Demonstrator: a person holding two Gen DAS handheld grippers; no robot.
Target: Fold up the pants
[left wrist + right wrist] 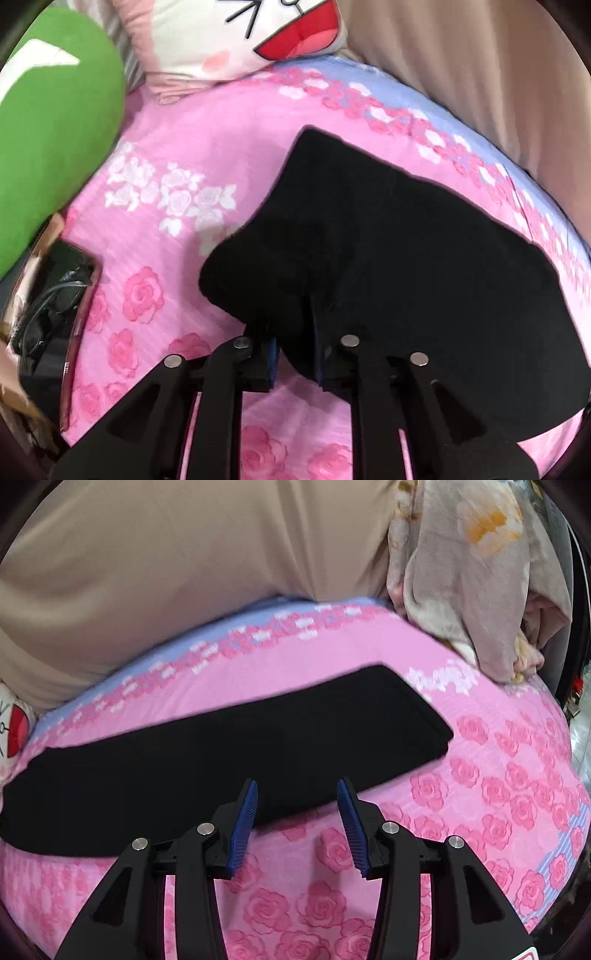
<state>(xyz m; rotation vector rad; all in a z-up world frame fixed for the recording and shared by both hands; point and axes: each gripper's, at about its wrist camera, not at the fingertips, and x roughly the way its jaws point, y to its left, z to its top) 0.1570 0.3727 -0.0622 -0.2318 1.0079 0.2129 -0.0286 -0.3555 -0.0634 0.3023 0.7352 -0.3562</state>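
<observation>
Black pants lay on a pink rose-print bed. The left gripper pinched their fabric; the right gripper hovered, jaws apart. No readable writing.

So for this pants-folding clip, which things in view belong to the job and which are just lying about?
Job:
- black fabric pants
- left gripper, shut on the pants
- right gripper, open
- pink rose-print bedsheet they lie on

Lying about:
- green plush cushion
- white cartoon-face pillow
- beige floral blanket heap
</observation>
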